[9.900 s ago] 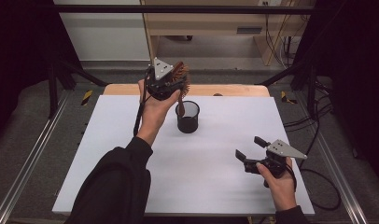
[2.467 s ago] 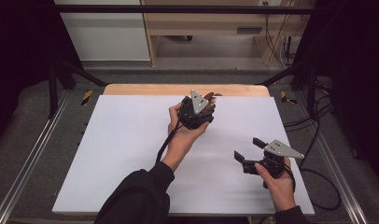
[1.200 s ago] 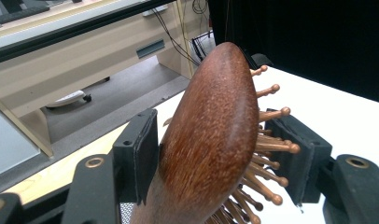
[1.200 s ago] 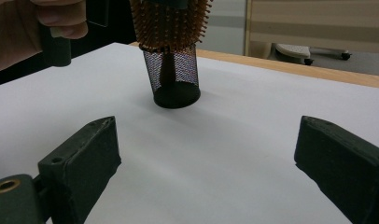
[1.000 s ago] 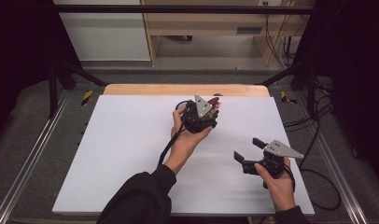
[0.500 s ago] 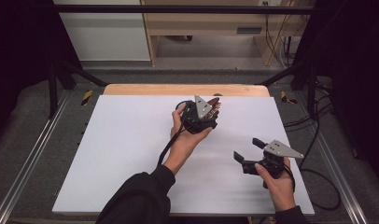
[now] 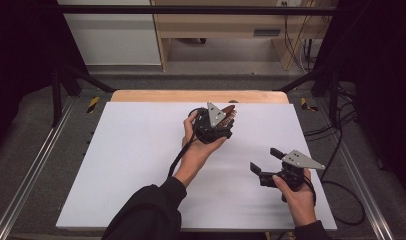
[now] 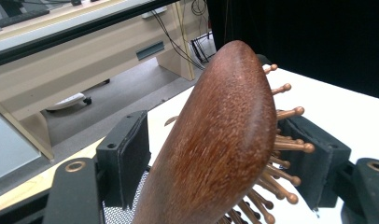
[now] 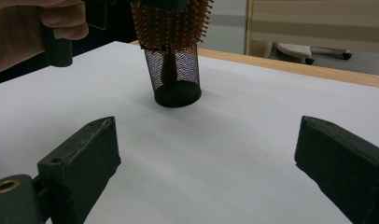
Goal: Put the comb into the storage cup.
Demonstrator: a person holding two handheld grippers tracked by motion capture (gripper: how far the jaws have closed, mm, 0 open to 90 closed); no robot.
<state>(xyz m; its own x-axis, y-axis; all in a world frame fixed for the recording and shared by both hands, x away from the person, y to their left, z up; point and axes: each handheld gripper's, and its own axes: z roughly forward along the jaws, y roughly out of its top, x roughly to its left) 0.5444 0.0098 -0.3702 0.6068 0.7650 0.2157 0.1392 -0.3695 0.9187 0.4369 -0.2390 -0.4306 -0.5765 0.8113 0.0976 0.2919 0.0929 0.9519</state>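
Observation:
A brown wooden hairbrush with peg bristles stands head up, its handle down inside a black mesh cup on the white table. My left gripper straddles the brush head near the table's far middle. Its jaws have just been opening. The left pad stands off the brush's back, with mesh showing in the gap. The bristle tips reach the right pad. My right gripper rests low at the front right, jaws wide open with nothing between them.
The white tabletop has a wooden strip along its far edge. Metal rails run down both sides, and cables lie on the floor at the right. A person's hand holds the left gripper above the cup.
Since the oldest frame my left hand has carried the brush from behind the cup to right over it, hiding the cup. Over the last second nothing visibly moves in the high view.

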